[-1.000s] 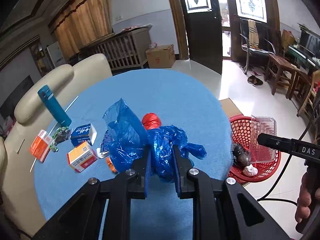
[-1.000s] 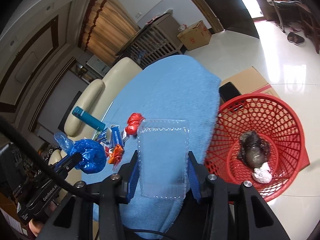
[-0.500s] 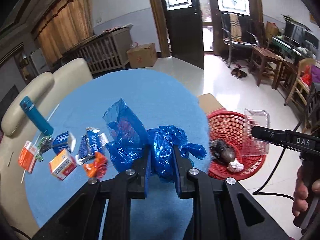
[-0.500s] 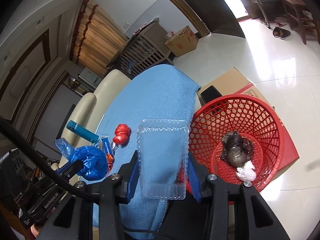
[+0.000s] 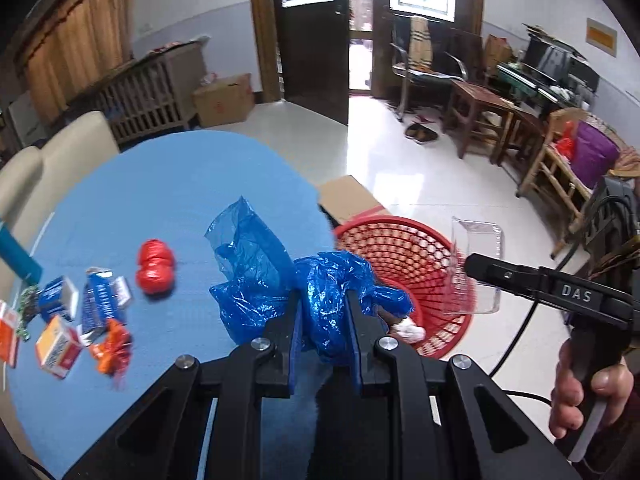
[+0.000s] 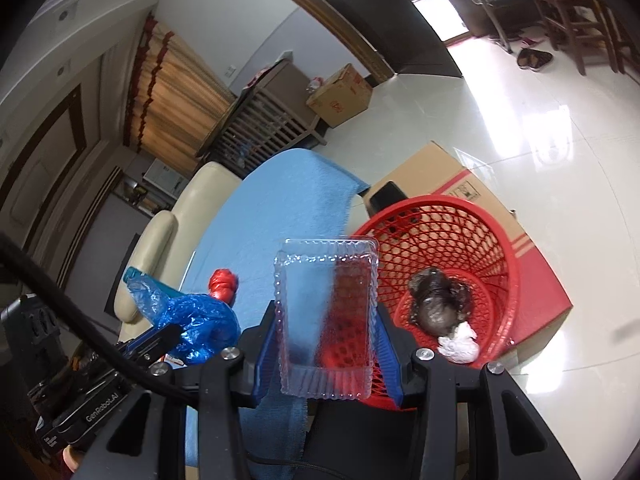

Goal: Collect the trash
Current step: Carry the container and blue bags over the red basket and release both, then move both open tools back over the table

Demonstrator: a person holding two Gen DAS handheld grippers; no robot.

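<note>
My left gripper [image 5: 323,320] is shut on a crumpled blue plastic bag [image 5: 264,276] and holds it above the table's right edge, beside the red basket [image 5: 404,232]. My right gripper [image 6: 326,344] is shut on a clear plastic clamshell tray [image 6: 326,312], held over the near rim of the red basket [image 6: 504,248] on the floor. The basket holds a dark bag [image 6: 438,304] and a white wad [image 6: 458,346]. The right gripper and tray also show in the left wrist view [image 5: 478,264]. The blue bag shows in the right wrist view [image 6: 192,320].
On the blue tablecloth [image 5: 160,192] lie a red bundle [image 5: 155,266], an orange wrapper [image 5: 112,344], several small boxes [image 5: 56,346] and a teal bottle [image 5: 16,252]. A cardboard box [image 6: 452,176] lies under the basket. Cream chairs [image 5: 60,148] stand behind the table.
Both grippers have moved right toward the basket with their loads. The blue bag now hangs at the table edge and the clear tray sits over the basket's rim.
</note>
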